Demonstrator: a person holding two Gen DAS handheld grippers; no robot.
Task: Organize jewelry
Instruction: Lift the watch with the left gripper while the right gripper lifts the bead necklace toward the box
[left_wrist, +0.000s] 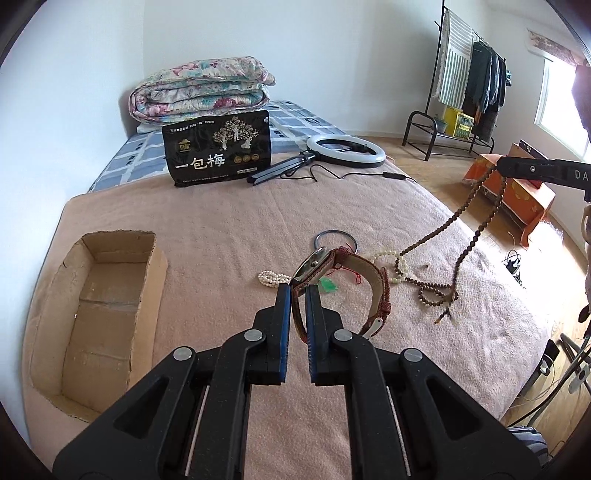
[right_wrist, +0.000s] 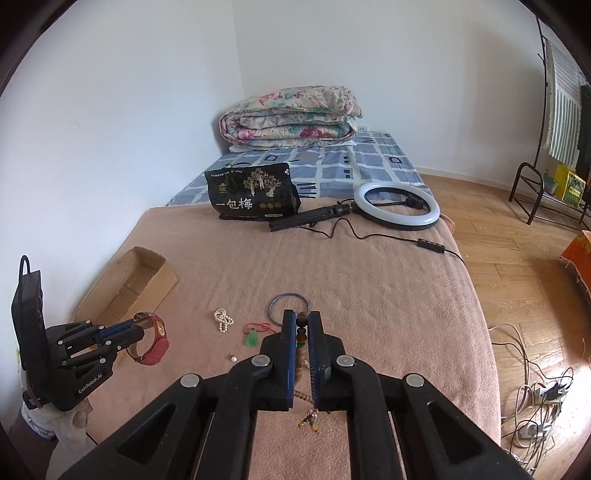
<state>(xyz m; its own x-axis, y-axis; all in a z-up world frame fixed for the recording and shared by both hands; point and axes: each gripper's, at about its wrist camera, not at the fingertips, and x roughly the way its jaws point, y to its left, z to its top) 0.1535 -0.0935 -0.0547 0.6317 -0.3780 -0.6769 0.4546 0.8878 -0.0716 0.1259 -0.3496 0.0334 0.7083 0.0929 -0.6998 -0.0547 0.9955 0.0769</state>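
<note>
My left tongs (left_wrist: 297, 291) pinch the red-strapped wristwatch (left_wrist: 332, 275) by its stiff band, my right tongs (right_wrist: 299, 317) clamp the long brown bead strand (left_wrist: 458, 236), limp and swinging.

**Colours and Patterns on the Bed**

The plain salmon-pink blanket (right_wrist: 369, 277) covers the near part of the bed; beyond its far edge lies a blue-and-white checked sheet (right_wrist: 369, 162). On that sheet, at the far edge of the bed, sits a folded quilt (right_wrist: 291, 118) printed with pink and teal flowers on cream. The black snack bag (left_wrist: 218, 151) carries pale gold trees and white characters. Near the blanket's left edge the open cardboard box (left_wrist: 96, 310) is plain brown. The watch (left_wrist: 314, 264) has a red woven strap. Around it lie white pearl beads (right_wrist: 222, 320), a blue bangle (right_wrist: 290, 301), a green pendant on red cord (right_wrist: 252, 338) and a long brown wooden bead string (left_wrist: 436, 291). The ring light (right_wrist: 397, 206) is white on black.
</note>
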